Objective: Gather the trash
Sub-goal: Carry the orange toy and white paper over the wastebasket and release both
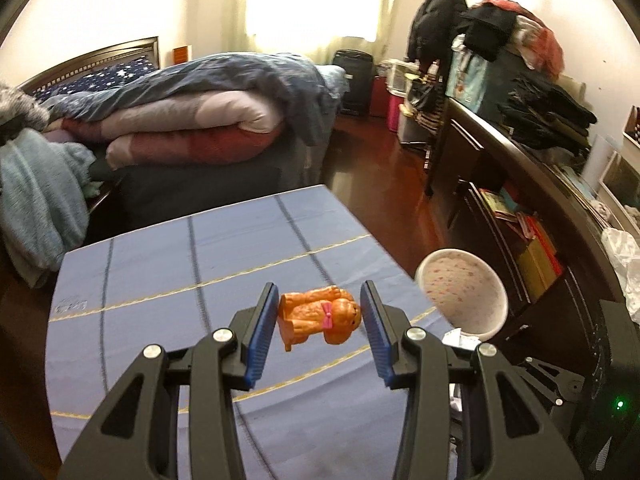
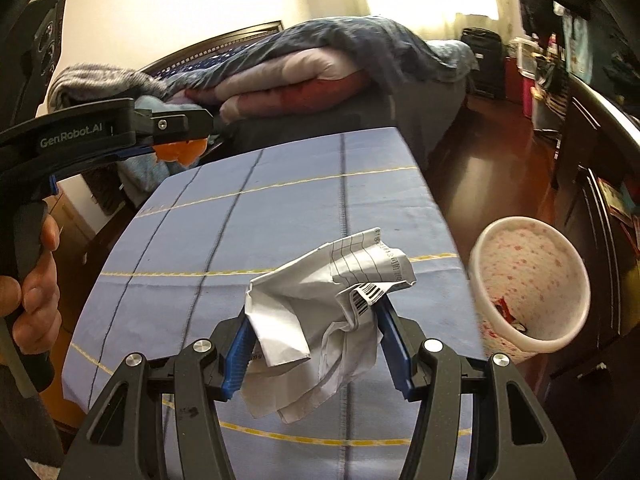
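While the right claw [image 2: 316, 344] grips crumpled paper [image 2: 320, 320] above the bench [image 2: 280, 184], the left claw [image 1: 318, 332] clamps an orange toy [image 1: 320, 316]; next, carry both right to the bin [image 2: 528, 280].

Creased paper [image 2: 320, 308], matt woven tablecloth [image 1: 200, 256], glossy plastic dog [image 1: 320, 314]

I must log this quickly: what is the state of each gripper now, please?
Left gripper: shut on the orange toy dog, lifted above the table.
Right gripper: shut on the crumpled paper.
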{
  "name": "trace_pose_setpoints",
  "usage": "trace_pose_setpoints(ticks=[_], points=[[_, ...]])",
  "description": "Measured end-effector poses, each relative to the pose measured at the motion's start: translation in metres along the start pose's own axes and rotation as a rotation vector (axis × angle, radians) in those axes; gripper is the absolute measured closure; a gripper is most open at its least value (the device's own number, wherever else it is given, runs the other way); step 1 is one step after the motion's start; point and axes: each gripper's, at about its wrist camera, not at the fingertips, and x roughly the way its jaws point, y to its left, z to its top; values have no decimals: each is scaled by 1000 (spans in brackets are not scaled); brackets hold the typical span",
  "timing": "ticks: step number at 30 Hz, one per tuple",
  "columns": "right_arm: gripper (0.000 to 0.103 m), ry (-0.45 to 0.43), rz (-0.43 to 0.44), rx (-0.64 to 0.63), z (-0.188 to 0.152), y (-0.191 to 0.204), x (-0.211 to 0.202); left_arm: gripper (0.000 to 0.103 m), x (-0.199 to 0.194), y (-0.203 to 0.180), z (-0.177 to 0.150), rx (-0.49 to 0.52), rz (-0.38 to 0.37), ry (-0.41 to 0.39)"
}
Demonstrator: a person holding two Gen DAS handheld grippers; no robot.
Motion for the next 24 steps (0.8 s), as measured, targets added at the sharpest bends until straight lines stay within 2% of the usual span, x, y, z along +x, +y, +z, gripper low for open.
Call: trace_pose_setpoints(ticks=[11, 24], points=[[46, -34, -75, 97, -2, -57, -20, 60, 29, -67, 12, 91, -100, 8], [46, -66, -159, 195, -7, -115, -35, 60, 65, -128, 24, 172, -176, 19]])
